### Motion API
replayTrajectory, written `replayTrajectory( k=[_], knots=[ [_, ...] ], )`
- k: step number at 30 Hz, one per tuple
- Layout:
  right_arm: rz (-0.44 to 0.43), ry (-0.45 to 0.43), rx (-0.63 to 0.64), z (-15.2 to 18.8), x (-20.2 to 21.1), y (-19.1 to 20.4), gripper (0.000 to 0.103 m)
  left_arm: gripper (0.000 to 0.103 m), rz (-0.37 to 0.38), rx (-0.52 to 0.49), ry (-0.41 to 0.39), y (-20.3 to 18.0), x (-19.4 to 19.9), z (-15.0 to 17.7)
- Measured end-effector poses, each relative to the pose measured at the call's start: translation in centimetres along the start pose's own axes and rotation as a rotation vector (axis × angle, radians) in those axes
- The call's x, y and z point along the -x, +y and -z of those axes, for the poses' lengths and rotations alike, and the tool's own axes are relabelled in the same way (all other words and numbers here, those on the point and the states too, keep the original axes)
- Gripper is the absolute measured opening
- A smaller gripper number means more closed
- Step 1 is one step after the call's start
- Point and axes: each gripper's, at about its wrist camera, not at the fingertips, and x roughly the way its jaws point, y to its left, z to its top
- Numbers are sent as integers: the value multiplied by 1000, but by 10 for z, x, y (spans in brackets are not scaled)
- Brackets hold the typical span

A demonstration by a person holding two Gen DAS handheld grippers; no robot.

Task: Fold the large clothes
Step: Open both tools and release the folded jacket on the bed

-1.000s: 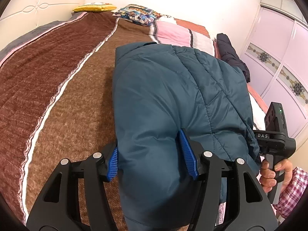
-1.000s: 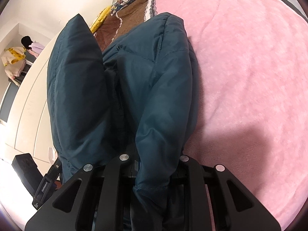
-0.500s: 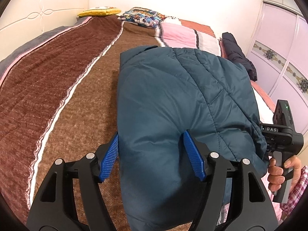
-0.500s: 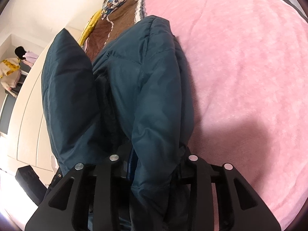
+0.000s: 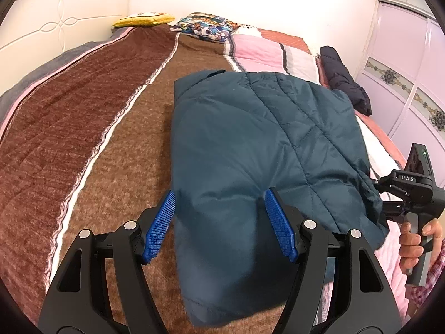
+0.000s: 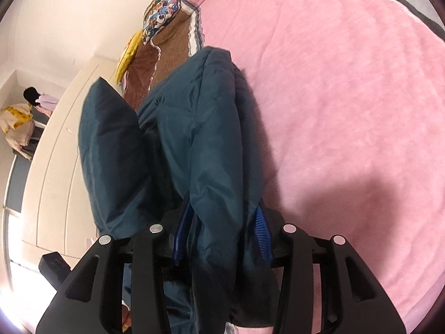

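Teal quilted jacket [image 5: 250,150] lies folded on the brown blanket [image 5: 83,144] of the bed, puffy, light and slick, so I judge it will spring open unless gripped at a seamed hem. My left gripper [image 5: 222,222] stands open astride its near edge; my right gripper [image 6: 222,236] has just been opening, fabric loose between its jaws.

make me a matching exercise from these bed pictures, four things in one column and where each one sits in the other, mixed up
Things:
1. teal quilted puffer jacket
2. yellow cushion
3. dark navy folded garment
4. cartoon-print pillow

Places:
A. far right edge of the bed, near the wardrobe doors
B. far left corner by the white headboard
C. middle of the bed, nearest the grippers
D. far end, right of the yellow cushion

Pairs: 1-C, 2-B, 3-A, 4-D
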Motion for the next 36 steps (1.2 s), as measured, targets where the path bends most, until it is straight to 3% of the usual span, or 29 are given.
replayTrajectory(
  k=[10, 16, 20, 24, 27, 29, 33, 36],
  knots=[
    [19, 7, 117, 44, 44, 5, 51, 67, 29, 62, -7, 12, 39, 22],
    [165, 12, 213, 64, 33, 3, 53, 67, 20, 63, 16, 13, 46, 35],
    [227, 70, 218, 75, 12, -12, 56, 67, 30, 83, 38, 14, 44, 40],
    [240, 60, 209, 80, 17, -11, 57, 67, 29, 56, 67, 6, 41, 48],
    [231, -23, 231, 69, 38, 9, 54, 67, 33, 48, 64, 2, 42, 50],
    [226, -107, 298, 63, 58, 33, 49, 67, 41, 57, 65, 3, 42, 50],
    [104, -119, 365, 44, 61, 82, 6, 67, 44, 62, 61, 8, 50, 51],
    [38, -92, 403, 27, 49, 122, 3, 67, 43, 80, 64, 15, 59, 52]
  ],
)
